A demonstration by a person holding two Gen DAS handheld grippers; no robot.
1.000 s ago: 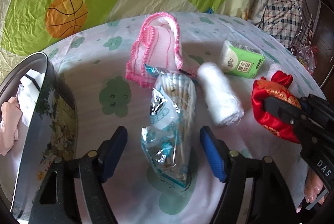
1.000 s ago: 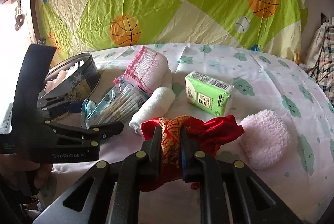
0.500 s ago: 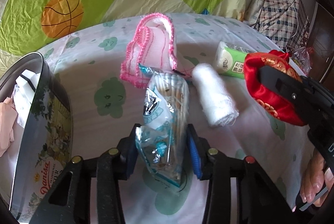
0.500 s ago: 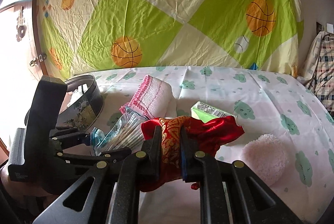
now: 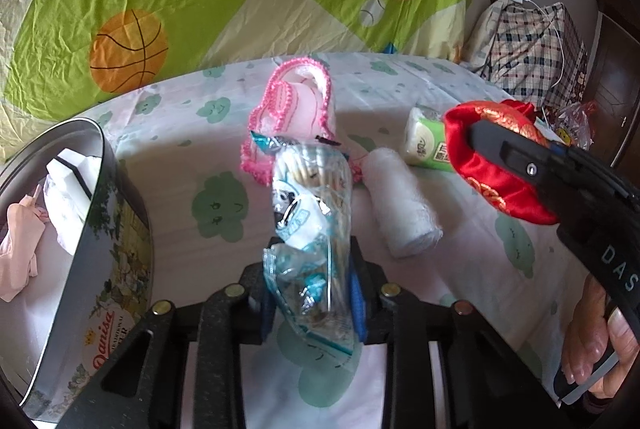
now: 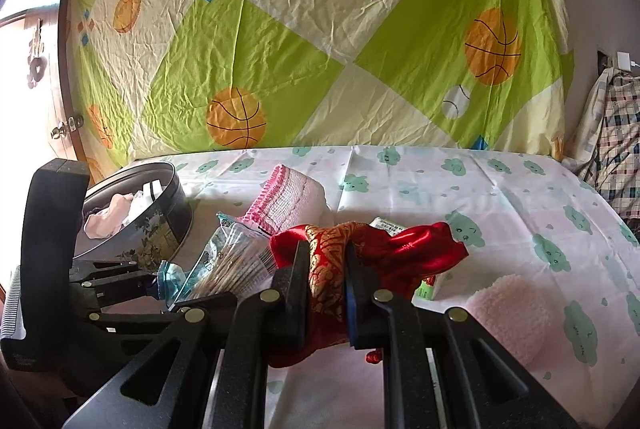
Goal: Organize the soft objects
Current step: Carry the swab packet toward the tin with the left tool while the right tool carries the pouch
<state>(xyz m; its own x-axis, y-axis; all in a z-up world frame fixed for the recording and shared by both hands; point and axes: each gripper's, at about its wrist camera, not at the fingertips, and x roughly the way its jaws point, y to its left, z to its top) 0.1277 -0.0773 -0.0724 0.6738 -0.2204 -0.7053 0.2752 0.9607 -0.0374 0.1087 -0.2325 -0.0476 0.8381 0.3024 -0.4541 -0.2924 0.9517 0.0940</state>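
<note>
Cotton-swab packet (image 5: 310, 229) lies lengthwise along closing left gripper (image 5: 312, 299), seemingly gripped.

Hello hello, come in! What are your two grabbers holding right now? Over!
Left gripper: jaws closing on the swab packet. Right gripper: shut on red cloth. Tin beside, nothing blocking.
</note>
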